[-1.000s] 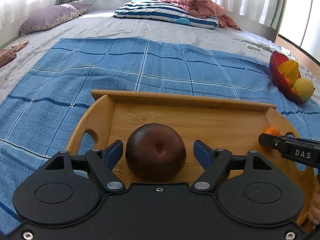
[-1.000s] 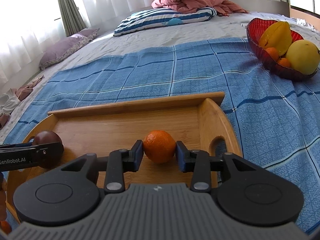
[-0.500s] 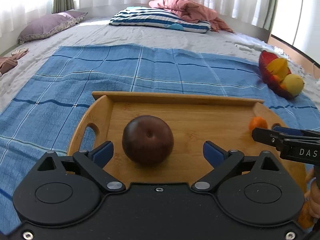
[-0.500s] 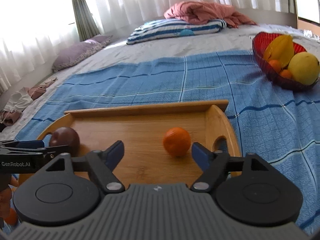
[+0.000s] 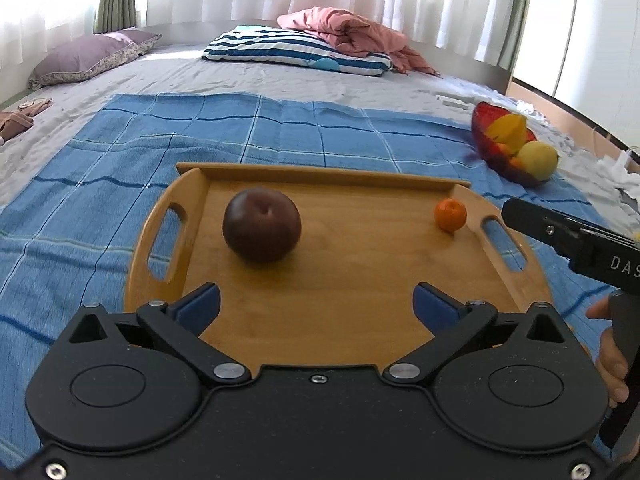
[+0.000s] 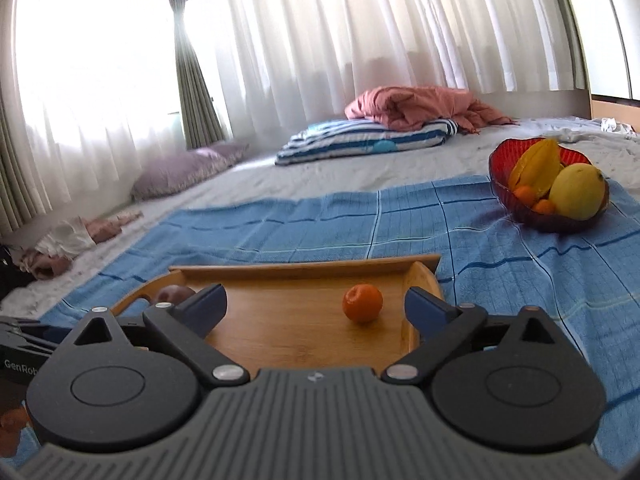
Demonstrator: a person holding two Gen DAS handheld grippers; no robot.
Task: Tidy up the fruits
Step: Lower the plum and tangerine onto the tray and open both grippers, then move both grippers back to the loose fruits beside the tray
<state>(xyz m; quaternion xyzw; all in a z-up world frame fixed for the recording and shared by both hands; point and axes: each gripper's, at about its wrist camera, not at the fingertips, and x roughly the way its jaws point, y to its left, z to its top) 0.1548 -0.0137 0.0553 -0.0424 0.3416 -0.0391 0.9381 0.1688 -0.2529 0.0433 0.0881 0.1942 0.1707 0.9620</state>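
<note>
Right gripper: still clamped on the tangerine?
No, the right gripper is open, and the tangerine sits free on the wooden tray.

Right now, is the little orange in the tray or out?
In. The orange sits on the tray floor near its right handle; both tongs are open and clear.

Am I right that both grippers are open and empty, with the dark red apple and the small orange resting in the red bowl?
Not quite: the dark red apple and small orange rest on the wooden tray, not in the red bowl, as the left wrist view shows. The left gripper and right gripper are indeed open and empty.
</note>
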